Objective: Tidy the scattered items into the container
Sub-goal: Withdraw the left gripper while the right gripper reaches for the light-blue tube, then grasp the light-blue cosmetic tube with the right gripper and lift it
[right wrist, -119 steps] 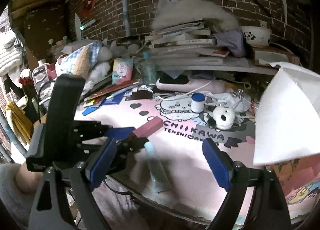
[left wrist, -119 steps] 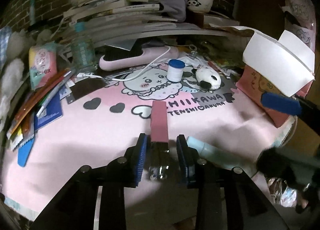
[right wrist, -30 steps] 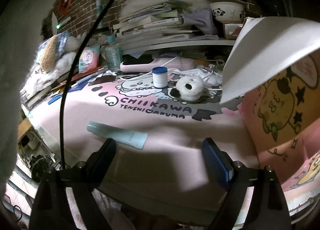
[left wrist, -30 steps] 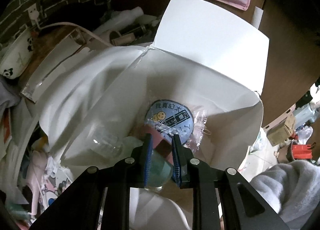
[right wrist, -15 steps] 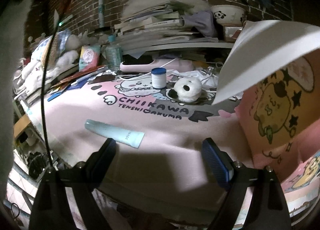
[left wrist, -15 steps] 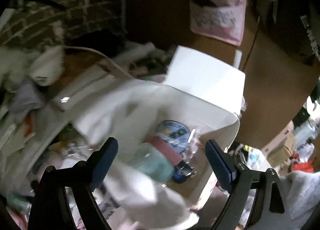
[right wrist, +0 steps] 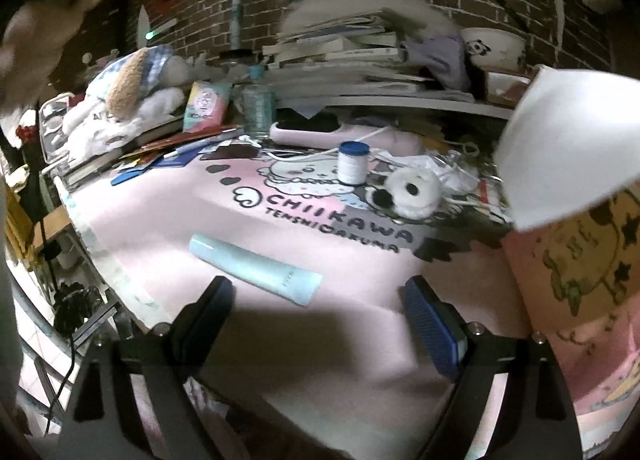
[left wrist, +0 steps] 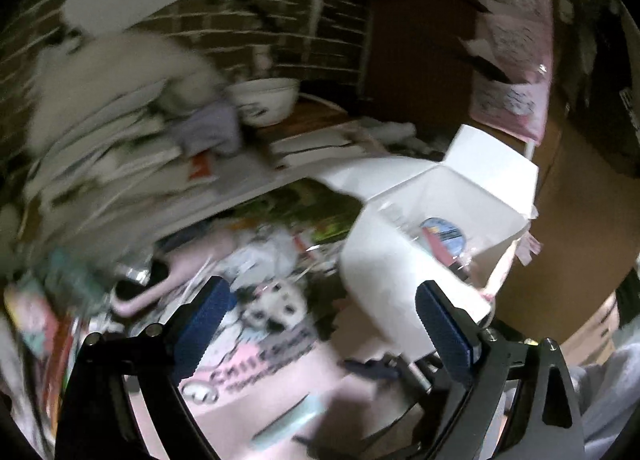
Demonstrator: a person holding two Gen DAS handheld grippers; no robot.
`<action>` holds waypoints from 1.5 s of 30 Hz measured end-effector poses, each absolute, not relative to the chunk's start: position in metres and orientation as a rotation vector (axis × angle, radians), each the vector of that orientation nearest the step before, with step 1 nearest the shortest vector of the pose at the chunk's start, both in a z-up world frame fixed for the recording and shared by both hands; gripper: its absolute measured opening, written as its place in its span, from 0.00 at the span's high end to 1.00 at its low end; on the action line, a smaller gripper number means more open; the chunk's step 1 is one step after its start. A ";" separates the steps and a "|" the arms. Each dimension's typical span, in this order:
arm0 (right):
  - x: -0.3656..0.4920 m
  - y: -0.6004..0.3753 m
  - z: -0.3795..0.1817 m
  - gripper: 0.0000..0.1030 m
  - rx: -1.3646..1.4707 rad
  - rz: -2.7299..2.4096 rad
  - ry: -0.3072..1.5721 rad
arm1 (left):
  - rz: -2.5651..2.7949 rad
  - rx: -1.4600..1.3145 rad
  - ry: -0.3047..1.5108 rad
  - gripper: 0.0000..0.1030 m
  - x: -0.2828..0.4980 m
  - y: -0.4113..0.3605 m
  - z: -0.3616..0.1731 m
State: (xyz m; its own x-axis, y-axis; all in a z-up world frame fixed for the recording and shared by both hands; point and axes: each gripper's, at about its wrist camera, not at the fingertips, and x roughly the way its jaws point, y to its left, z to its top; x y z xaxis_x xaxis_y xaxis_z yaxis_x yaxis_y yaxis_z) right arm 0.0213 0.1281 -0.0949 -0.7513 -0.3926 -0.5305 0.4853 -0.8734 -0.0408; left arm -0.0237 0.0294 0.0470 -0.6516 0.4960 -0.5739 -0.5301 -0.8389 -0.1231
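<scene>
Desk mat (right wrist: 168, 220), pink and printed with cartoon characters and lettering, covers the work surface. At its right edge stands the white box (left wrist: 472, 188) with flaps raised; inside it, in the left wrist view, lie a round blue-labelled item (left wrist: 444, 234) and a pink stick (left wrist: 438, 248). The left gripper (left wrist: 322, 318) hangs spread wide and empty beside the box. The right gripper (right wrist: 316, 318), equally parted and empty, hovers just short of a pale blue tube (right wrist: 256, 268) lying flat on the mat. Farther back sit a white plush toy (right wrist: 412, 192) and a blue-capped jar (right wrist: 352, 162).
</scene>
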 end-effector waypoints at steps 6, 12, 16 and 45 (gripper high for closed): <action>0.013 0.114 -0.095 0.20 0.713 -2.512 0.256 | 2.464 -0.843 -0.081 0.10 -0.014 -0.011 0.027; 0.006 0.102 -0.094 0.39 0.728 -2.481 0.234 | 2.481 -0.838 -0.189 0.10 -0.006 -0.039 0.016; 0.008 0.097 -0.093 0.63 0.725 -2.475 0.243 | 2.493 -0.846 -0.223 0.10 -0.004 -0.049 0.012; 0.022 0.095 -0.041 0.85 0.525 -2.707 0.450 | 2.571 -0.895 -0.265 0.10 -0.003 -0.065 0.006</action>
State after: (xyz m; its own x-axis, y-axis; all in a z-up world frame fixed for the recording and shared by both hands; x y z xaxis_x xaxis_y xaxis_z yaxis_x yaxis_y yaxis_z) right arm 0.0224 0.0955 -0.0414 -0.8717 -0.2711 -0.4082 0.3885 -0.8901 -0.2385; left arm -0.0028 -0.0649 0.0063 -0.7131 0.4321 -0.5521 -0.3106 -0.9007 -0.3038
